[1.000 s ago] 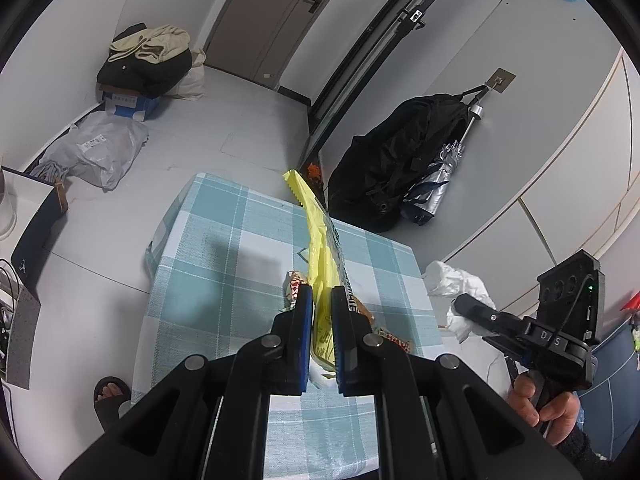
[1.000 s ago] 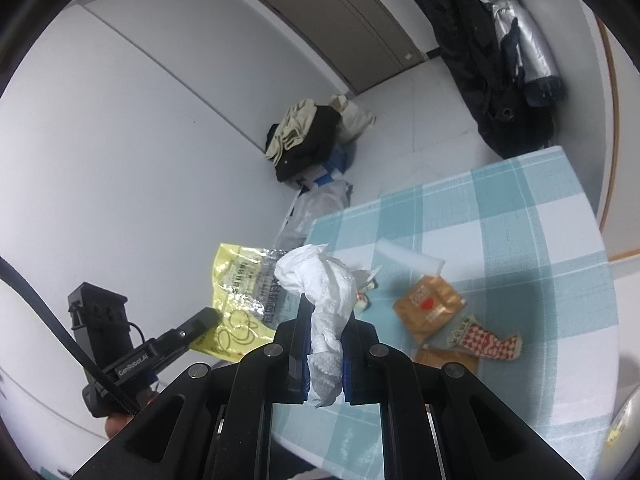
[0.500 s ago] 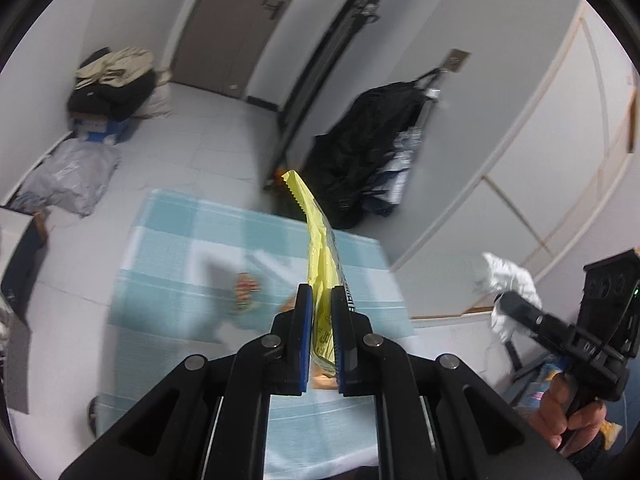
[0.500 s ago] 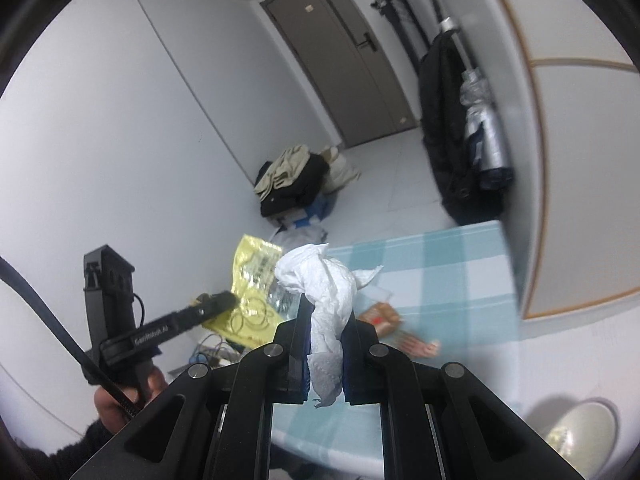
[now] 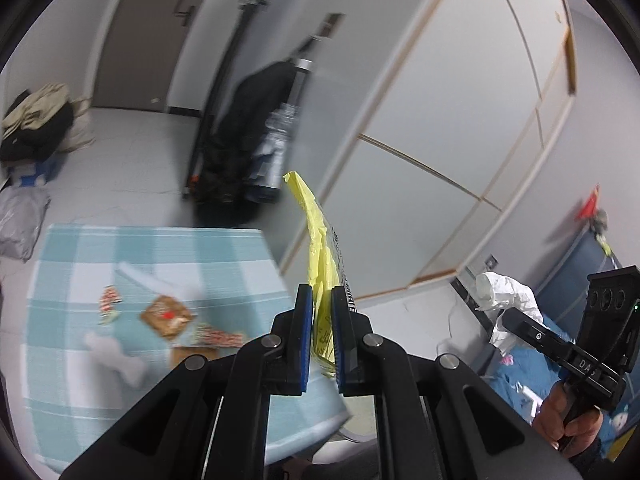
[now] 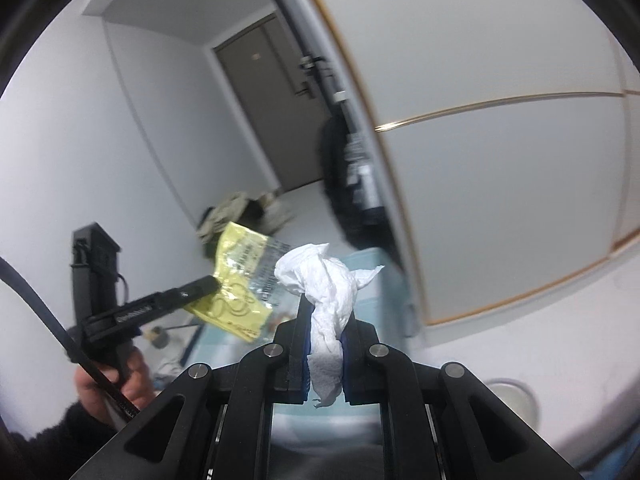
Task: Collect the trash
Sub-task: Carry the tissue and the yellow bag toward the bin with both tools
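Up in the air, your left gripper (image 5: 322, 312) had its jaws squeezed tight on the yellow wrapper (image 5: 320, 256), which stuck up past the tips. Your right gripper (image 6: 326, 320) had its jaws pinched on the crumpled white tissue (image 6: 324, 280), with a puffy wad poking out above them. Below and to the left of the left jaws sat the checked table (image 5: 64, 360), with small wrappers (image 5: 168, 316) and another white tissue (image 5: 116, 356) lying on it.
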A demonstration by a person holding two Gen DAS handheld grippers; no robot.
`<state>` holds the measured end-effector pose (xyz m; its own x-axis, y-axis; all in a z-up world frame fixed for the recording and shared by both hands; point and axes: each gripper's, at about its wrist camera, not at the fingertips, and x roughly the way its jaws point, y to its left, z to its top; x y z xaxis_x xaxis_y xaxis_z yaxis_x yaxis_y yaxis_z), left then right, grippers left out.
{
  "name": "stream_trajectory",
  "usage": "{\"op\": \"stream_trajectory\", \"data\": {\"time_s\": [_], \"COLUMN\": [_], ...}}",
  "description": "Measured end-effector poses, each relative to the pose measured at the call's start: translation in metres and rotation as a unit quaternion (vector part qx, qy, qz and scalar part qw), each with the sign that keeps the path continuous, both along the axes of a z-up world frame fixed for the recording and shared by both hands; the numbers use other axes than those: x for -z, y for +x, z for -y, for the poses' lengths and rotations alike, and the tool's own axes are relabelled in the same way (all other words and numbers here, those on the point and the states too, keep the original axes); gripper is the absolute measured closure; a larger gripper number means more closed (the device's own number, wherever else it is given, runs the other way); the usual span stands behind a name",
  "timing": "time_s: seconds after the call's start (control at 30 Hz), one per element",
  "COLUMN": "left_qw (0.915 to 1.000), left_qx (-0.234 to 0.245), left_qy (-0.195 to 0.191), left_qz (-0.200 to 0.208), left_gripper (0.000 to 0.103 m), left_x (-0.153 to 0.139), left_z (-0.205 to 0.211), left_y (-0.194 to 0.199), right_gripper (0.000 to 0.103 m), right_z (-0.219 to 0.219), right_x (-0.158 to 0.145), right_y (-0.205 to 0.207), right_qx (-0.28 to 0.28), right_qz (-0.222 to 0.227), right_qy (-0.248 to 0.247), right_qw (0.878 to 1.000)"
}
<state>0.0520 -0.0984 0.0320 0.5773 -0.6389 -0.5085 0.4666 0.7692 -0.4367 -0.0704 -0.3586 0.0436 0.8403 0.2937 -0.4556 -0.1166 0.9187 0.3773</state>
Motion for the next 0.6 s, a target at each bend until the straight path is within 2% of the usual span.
{"op": "stream_trajectory", "data": {"time_s": [0.17, 0.37, 0.6], "left_qw": [0.9986, 0.9933, 0.9826], "left_qx": [0.049, 0.106, 0.157], "left_qy": [0.019, 0.040, 0.074], "left_qz": [0.000, -0.020, -0.066], "left_gripper": [0.098, 0.098, 0.098], "left_x": [0.000, 0.015, 0.050], "left_z": [0.054, 0.113, 0.172], "left_y": [-0.001, 0.003, 0.016], "right_gripper": [0.093, 0.093, 0.093], "right_z": [0.049, 0.098, 0.148], "right_x": [0.018, 0.050, 0.114], "right_y": [-0.015, -0.022, -0.010], "right_qx": [0.053, 0.105, 0.144], "right_qz": [-0.019, -0.053, -0.132], "right_qy": [0.000, 0.004, 0.027], "right_qw": [0.998, 0.993, 0.980]}}
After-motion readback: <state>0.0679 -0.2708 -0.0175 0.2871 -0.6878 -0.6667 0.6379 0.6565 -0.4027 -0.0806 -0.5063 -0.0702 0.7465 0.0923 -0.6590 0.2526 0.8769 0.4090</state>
